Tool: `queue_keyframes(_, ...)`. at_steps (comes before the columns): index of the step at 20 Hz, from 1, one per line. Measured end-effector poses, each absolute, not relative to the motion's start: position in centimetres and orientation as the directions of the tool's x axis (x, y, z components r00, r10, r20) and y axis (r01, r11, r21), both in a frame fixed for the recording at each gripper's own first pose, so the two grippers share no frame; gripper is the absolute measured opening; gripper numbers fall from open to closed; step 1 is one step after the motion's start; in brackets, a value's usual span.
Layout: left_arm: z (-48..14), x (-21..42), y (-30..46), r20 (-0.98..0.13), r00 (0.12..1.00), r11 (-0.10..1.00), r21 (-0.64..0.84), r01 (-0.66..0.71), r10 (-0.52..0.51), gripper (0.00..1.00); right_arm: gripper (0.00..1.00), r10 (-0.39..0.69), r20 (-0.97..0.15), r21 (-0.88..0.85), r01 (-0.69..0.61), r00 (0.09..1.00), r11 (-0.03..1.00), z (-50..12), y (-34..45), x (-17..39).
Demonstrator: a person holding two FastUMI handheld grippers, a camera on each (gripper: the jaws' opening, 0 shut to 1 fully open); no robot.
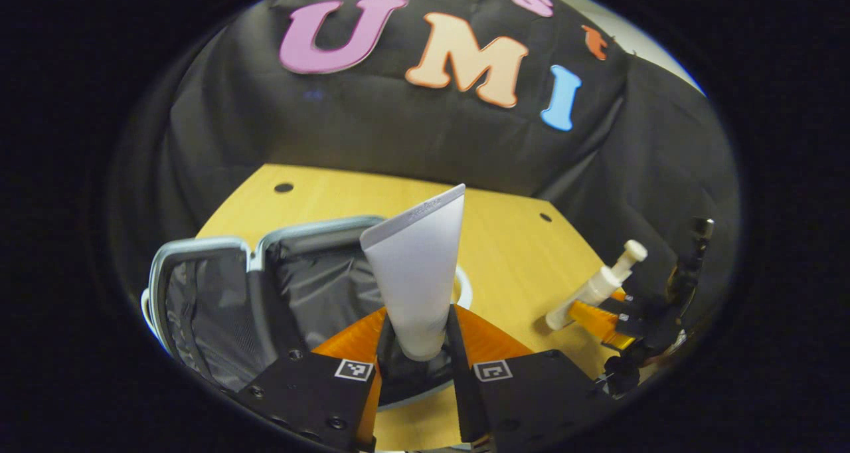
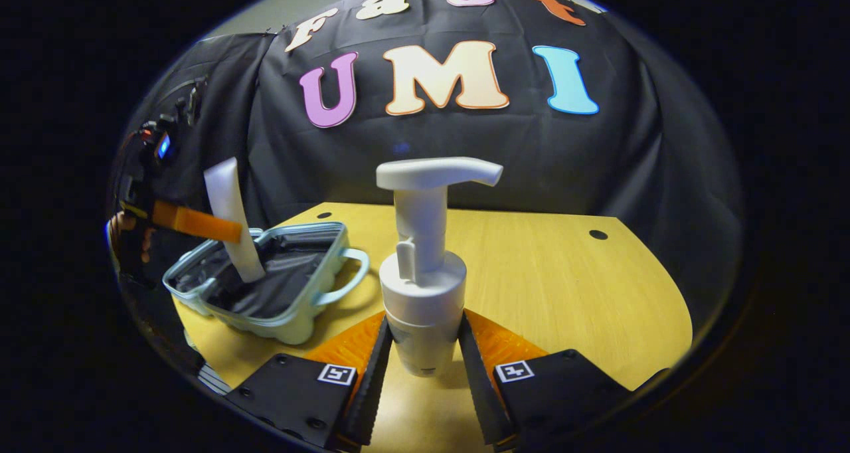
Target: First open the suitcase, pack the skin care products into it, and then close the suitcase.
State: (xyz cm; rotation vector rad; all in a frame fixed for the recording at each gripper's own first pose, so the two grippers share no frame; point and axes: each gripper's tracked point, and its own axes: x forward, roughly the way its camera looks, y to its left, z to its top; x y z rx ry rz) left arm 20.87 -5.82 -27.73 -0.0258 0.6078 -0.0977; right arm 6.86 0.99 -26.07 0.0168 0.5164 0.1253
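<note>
My left gripper (image 1: 417, 350) is shut on a white tube (image 1: 418, 267) that stands crimped end up. Below it the pale blue suitcase (image 1: 219, 287) lies open, showing its dark lining. In the right gripper view the same tube (image 2: 231, 217) dips its lower end into the open suitcase (image 2: 279, 300), held by the left gripper (image 2: 199, 224). My right gripper (image 2: 425, 357) is shut on a white pump bottle (image 2: 423, 273) over the table. From the left gripper view that bottle (image 1: 597, 287) leans, its base close to the tabletop, with the right gripper (image 1: 614, 320) on it.
The round wooden table (image 2: 564, 287) has bare surface to the right of the suitcase and behind it. The suitcase handle (image 2: 352, 273) points toward the pump bottle. Black cloth walls close in the table's far side. A hand (image 2: 123, 230) holds the left gripper.
</note>
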Motion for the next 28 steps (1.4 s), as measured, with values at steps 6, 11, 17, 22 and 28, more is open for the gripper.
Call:
queue_keyframes(6,-33.5,19.6,-2.0,-0.789,0.608,0.994,-0.105,0.009,-0.089,0.41,0.61,0.236,-0.536,0.131,-0.196,0.811,0.972,-23.6,9.3,6.8)
queue_keyframes(11,-35.7,20.5,-0.1,-0.842,0.530,0.985,-0.162,-0.065,-0.103,0.41,0.61,0.323,-0.566,0.176,-0.272,0.758,0.946,-23.6,16.1,8.2)
queue_keyframes(17,-31.5,21.3,1.9,-0.781,0.619,0.976,-0.192,-0.105,-0.087,0.70,0.61,0.353,-0.638,0.221,-0.276,0.684,0.935,-27.1,20.5,9.4)
queue_keyframes(22,-23.3,19.8,5.6,-0.603,0.797,0.960,-0.244,-0.139,-0.037,0.96,0.62,0.335,-0.709,0.202,-0.276,0.620,0.940,-30.3,22.1,10.9)
queue_keyframes(28,-18.1,14.6,13.2,-0.475,0.871,0.925,-0.259,-0.278,0.128,0.96,0.62,0.298,-0.756,0.171,-0.264,0.582,0.949,-32.6,23.1,10.9)
